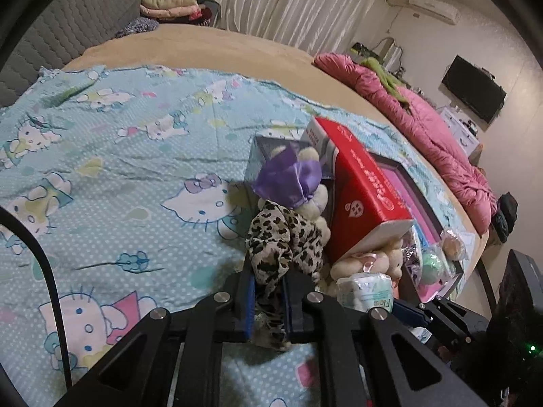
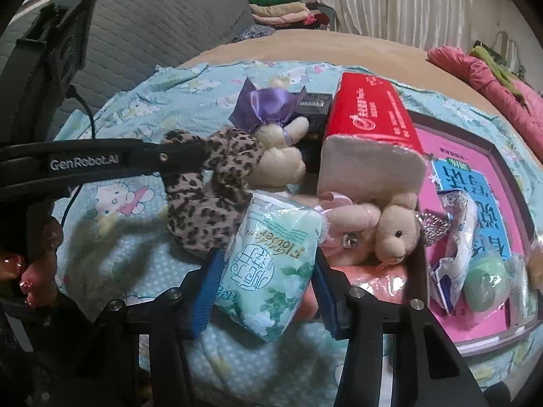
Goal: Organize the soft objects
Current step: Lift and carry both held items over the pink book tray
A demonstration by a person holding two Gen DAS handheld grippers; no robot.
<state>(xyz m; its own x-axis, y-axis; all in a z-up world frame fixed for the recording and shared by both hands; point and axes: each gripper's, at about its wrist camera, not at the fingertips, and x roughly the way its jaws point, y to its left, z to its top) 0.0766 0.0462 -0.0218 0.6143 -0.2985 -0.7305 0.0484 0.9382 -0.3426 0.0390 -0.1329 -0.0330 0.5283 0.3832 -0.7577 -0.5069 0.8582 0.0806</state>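
leopard-print scarf [image 1: 285,240], crumpled, pinched in left tool [image 1: 268,291].

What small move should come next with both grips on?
Probably lift both straight up off the pile. The left hand-held gripper is shut on the leopard cloth, the right hand-held gripper on the tissue pack, and both still touch the plush toys.

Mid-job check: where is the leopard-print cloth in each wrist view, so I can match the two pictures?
Left wrist view: the leopard-print cloth is at lower centre, pinched between the left gripper pads.
Right wrist view: the leopard-print cloth lies left of centre, with the left gripper's arm reaching in from the left edge onto it.
Shared landmark: the red tissue pack, just right of the cloth in both.
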